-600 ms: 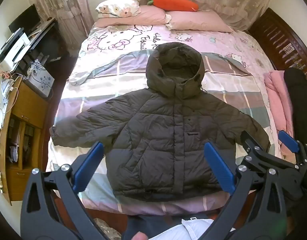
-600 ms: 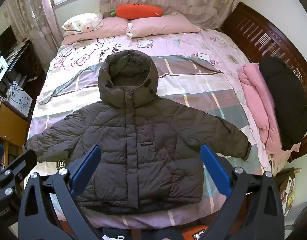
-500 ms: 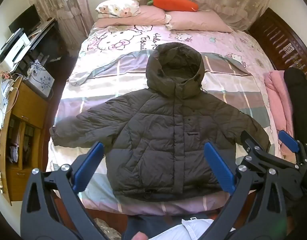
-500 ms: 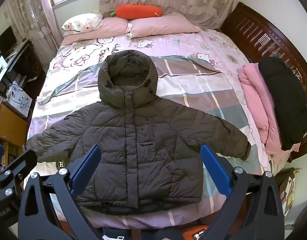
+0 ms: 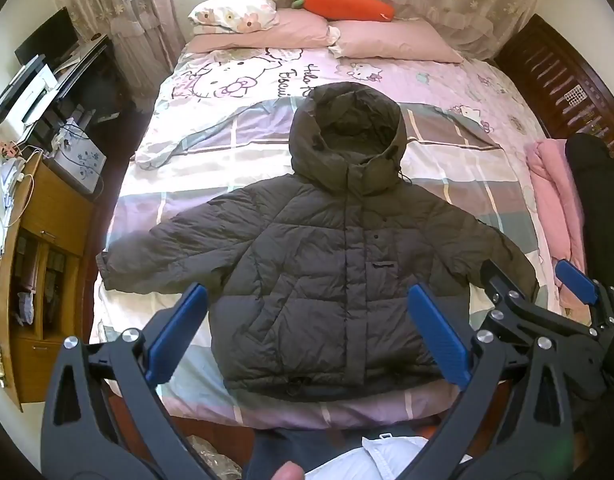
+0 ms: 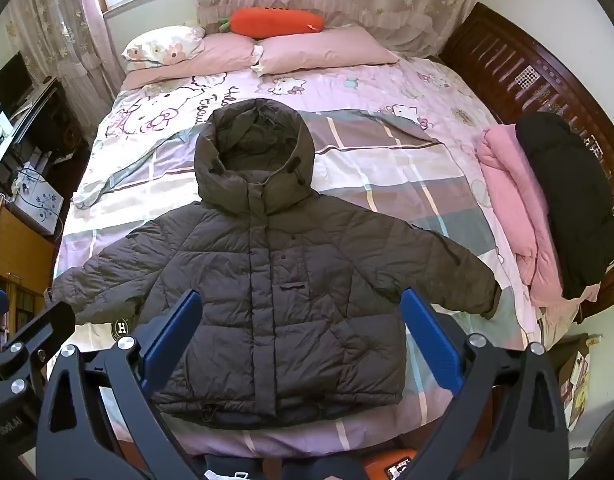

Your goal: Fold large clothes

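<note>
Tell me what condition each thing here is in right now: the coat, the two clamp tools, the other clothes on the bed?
Puffer jacket: spread flat on the bed, front up, closed, sleeves out, hood up top, unfolded.
Left gripper: open, holding nothing, above the jacket's hem.
Right gripper: open, holding nothing.
Pink garment: bundled at the bed's edge.
Black garment: lying over the pink one.
Carrot plush: lying across the pillows.

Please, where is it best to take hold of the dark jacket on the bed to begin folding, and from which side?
Probably a cuff: the jacket lies flat, front up, with both sleeves spread. The right tongs could come down on the right sleeve's cuff from its outer side; the sleeve then folds over the chest.
</note>
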{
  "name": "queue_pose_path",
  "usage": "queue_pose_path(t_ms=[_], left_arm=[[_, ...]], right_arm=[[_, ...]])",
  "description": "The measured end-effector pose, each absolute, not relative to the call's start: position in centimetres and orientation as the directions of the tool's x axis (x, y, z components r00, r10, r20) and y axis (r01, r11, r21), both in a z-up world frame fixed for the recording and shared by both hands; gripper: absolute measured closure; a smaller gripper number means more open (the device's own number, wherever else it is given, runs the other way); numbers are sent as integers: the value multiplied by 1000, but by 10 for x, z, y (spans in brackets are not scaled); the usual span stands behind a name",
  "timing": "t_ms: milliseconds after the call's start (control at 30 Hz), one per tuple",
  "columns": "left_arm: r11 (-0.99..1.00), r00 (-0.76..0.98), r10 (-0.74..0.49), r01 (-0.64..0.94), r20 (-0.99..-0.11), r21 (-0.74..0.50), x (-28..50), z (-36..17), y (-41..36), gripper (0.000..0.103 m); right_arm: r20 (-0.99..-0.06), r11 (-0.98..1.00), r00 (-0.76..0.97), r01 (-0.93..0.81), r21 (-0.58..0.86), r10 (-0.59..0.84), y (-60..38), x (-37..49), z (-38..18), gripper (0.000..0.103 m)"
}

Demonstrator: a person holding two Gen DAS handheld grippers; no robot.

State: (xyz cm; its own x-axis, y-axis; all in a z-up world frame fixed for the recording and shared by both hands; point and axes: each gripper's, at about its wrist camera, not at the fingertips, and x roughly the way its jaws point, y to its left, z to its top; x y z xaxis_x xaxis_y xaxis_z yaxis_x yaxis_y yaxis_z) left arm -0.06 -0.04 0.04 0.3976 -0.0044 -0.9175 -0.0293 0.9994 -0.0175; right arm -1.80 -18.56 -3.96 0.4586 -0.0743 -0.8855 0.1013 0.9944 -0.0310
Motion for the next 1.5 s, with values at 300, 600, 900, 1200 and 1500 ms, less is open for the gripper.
queue_pose_path(t_ms=[300,600,900,1200,1500], left_arm=[[999,398,-4,-30,-917,-17,-4,-2,-5,2],[999,396,-5,-29,-918,-18,-10,-4,-17,2],[999,398,1,-32,-918,-13,-9,-4,-11,2],[1000,407,0,-27,-913,-13,-8,-3,-5,2],[1000,406,-1,-27,-914,-12,-8,-2,-5,2]], right_arm=[[-885,994,459,101,-30,-74,-186,-18,-41,3],[-884,994,460,102,-33,-76,-185,-18,-42,3],[-885,994,460,101,-30,-73,-184,-18,-42,3],[-885,994,460,102,-29,-73,-183,-17,-42,3],[-885,994,460,103,-28,-73,-184,-15,-44,3]])
